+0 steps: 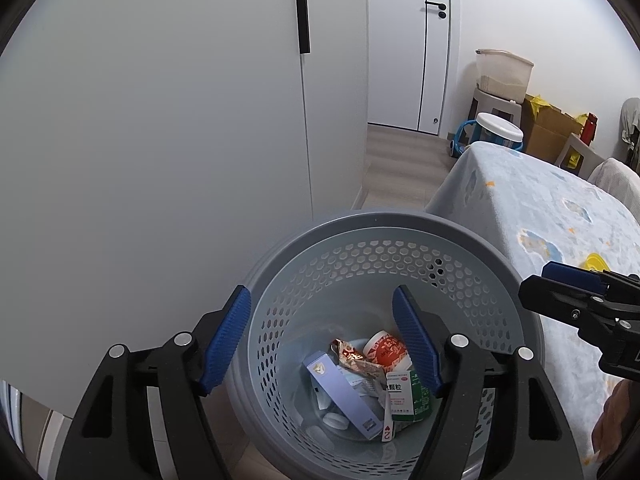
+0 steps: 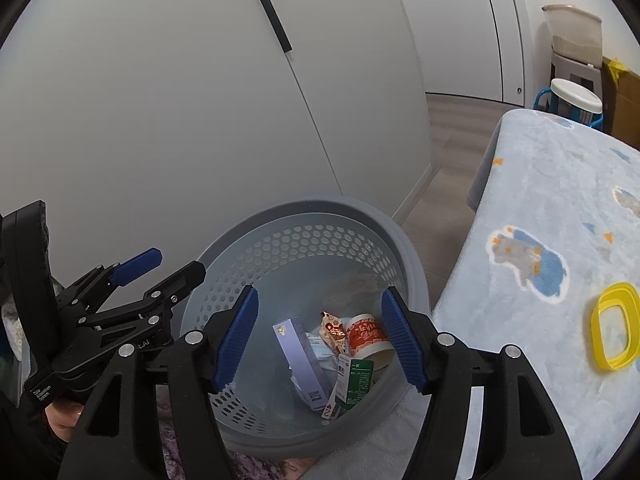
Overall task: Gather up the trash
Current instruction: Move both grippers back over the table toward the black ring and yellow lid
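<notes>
While both sets of tongs hover spread and empty over the grey perforated bin, the left tongs (image 1: 322, 344) and right tongs (image 2: 318, 338) frame the trash already lying at its bottom: a blue carton (image 2: 301, 354), a red paper cup (image 2: 366, 336), a green box (image 2: 358, 382) and a crinkled wrapper (image 2: 334, 330). Off to the right of the right tongs, a yellow ring-shaped lid (image 2: 616, 326) lies on the blue blanket (image 2: 540, 200); probably light, stiff and slick, best pinched across one rim edge.
</notes>
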Demonstrator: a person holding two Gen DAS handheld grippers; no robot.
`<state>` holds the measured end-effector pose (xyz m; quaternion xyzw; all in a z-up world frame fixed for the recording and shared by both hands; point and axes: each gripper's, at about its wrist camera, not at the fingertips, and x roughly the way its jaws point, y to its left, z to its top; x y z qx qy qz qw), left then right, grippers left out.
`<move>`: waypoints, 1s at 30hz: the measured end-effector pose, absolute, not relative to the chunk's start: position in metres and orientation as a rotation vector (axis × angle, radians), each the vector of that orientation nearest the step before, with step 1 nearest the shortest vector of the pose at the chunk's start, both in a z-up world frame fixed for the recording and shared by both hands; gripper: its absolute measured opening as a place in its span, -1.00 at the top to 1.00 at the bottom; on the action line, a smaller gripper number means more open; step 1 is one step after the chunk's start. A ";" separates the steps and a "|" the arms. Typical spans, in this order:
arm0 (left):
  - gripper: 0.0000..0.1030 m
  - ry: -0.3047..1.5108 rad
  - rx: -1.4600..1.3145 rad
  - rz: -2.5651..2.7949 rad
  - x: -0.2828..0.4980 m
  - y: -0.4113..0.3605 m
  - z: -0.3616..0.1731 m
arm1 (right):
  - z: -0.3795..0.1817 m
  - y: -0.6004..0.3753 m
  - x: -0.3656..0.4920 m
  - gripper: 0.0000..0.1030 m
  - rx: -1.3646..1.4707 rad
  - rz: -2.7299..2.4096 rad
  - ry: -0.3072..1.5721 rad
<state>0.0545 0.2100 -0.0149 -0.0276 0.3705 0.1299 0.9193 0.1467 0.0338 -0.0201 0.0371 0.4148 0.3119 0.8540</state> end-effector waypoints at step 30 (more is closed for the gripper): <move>-0.56 0.722 -0.022 0.127 0.060 0.146 -0.003 | -0.017 -0.054 0.121 -0.53 0.134 0.479 0.868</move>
